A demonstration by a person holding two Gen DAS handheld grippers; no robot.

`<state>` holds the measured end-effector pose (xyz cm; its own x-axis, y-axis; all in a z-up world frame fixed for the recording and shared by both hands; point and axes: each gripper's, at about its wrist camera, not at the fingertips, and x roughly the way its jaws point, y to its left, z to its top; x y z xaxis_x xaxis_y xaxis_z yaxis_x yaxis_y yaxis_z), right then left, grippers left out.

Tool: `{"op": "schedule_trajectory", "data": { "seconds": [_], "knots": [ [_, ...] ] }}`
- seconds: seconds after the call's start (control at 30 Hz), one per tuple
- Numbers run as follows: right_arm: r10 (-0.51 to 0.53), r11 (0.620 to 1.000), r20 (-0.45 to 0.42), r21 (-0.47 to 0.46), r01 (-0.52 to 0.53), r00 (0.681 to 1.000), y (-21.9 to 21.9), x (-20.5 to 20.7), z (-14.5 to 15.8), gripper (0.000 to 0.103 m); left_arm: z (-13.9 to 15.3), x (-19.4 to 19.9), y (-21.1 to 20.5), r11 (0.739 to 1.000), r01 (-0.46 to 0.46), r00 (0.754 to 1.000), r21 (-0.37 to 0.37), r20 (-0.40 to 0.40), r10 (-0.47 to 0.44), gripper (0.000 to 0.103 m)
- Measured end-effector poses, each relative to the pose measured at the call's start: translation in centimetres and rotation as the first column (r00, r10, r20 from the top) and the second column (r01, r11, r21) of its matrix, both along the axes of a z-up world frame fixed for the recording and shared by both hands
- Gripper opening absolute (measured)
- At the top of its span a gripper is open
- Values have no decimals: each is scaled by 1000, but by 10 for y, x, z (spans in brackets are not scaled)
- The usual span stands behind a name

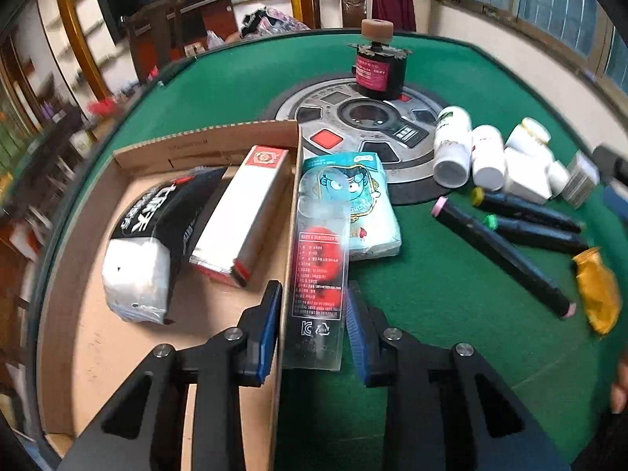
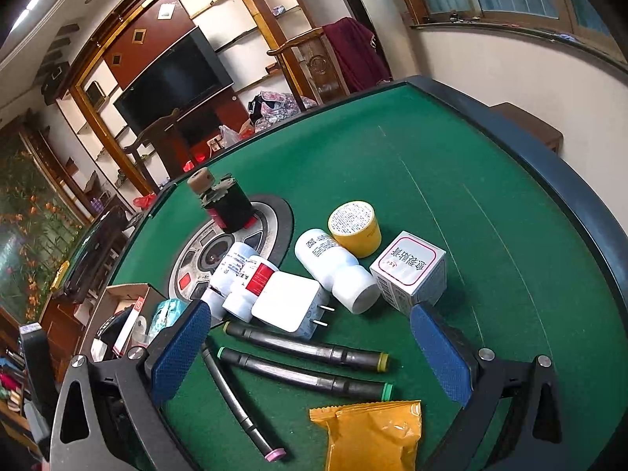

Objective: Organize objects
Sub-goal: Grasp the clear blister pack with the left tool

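Mid-sort: left gripper (image 1: 314, 306) jaws pinching clear packet (image 1: 318, 274) beside cardboard box (image 1: 204, 145), right gripper (image 2: 310, 345) jaws wide, so probably lifting it over next.

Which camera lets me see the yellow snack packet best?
The right wrist view. There the yellow snack packet lies close at the bottom, sharp, with its crimped top edge clear, between the wide-open right gripper fingers. In the left wrist view the packet is small, blurred and stretched near the right edge.
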<state>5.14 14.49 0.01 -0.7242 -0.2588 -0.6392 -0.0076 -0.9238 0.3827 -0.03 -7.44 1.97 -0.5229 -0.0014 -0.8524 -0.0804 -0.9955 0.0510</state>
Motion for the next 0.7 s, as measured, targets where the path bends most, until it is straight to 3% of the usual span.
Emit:
{"op": "schedule_trajectory", "data": {
  "seconds": [0.1,0.23,0.37,0.7],
  "knots": [
    [-3,1000,4,16,3,1000,-3,0,-1,103,0,4,2,1000,14,1000,-8,-2,-14,31],
    [-3,1000,13,28,2,1000,-5,-1,-3,103,-1,2,-2,999,15,1000,38,2,-15,33],
    [-5,1000,14,26,4,1000,-4,-1,-4,103,-2,-1,-11,998,-32,999,45,8,32,41],
    [20,999,20,30,-21,1000,-9,1,-5,103,3,-5,-25,990,-112,993,80,-21,114,45]
  ]
}}
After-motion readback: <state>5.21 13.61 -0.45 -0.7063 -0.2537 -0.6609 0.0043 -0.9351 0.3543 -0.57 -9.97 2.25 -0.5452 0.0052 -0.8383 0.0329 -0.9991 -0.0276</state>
